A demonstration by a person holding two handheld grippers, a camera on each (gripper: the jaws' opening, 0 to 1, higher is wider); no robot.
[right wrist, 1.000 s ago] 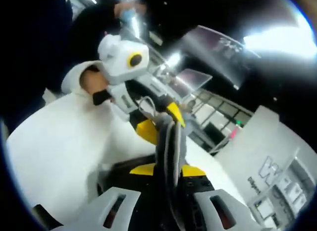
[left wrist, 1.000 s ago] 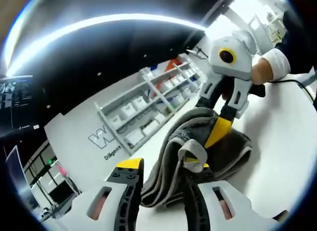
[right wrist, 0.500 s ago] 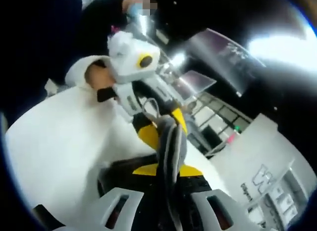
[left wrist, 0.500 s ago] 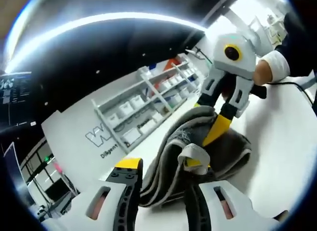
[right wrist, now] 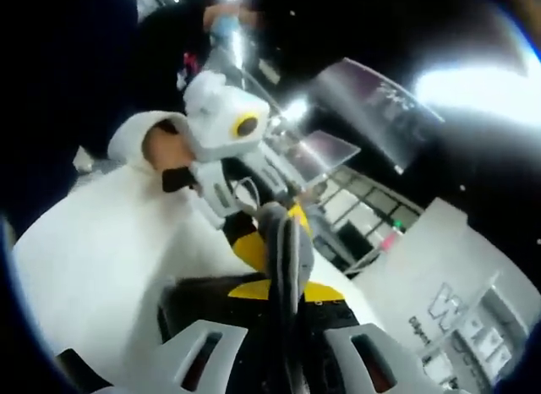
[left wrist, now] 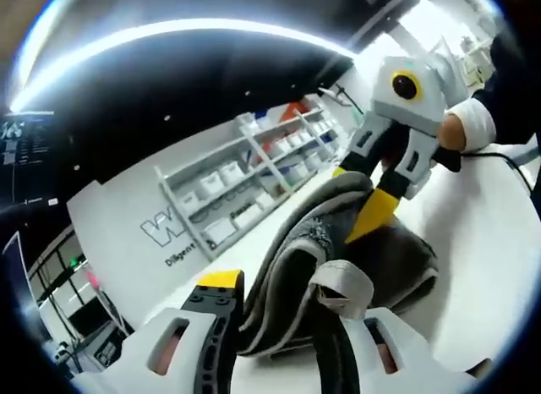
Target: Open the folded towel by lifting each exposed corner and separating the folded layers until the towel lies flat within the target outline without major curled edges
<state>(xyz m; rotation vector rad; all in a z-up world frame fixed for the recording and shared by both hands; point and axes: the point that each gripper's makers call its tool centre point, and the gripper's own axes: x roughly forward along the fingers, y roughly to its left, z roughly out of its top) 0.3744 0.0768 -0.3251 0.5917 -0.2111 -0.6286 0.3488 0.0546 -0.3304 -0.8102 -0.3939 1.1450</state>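
Observation:
The grey towel [left wrist: 287,259] hangs bunched in thick folds between the two grippers, above the white table [left wrist: 482,267]. In the left gripper view my left gripper [left wrist: 279,301] is shut on the near end, where a pale loop tag [left wrist: 342,284] sticks out. My right gripper [left wrist: 359,195] pinches the far end with its yellow fingertips. In the right gripper view the towel [right wrist: 286,267] stands edge-on between the jaws of my right gripper [right wrist: 283,286], which is shut on it. Just beyond, the left gripper [right wrist: 275,229] clamps the same folds.
White shelving [left wrist: 254,191] with boxes stands behind the table, beside a wall with lettering. A person's hand [left wrist: 465,128] holds the right gripper, and another hand [right wrist: 156,145] holds the left one. Bare table [right wrist: 93,250] lies to the left.
The right gripper has risen and shifted slightly right with its end of the towel. The folds and the loop tag now sit nearer to the left jaws.

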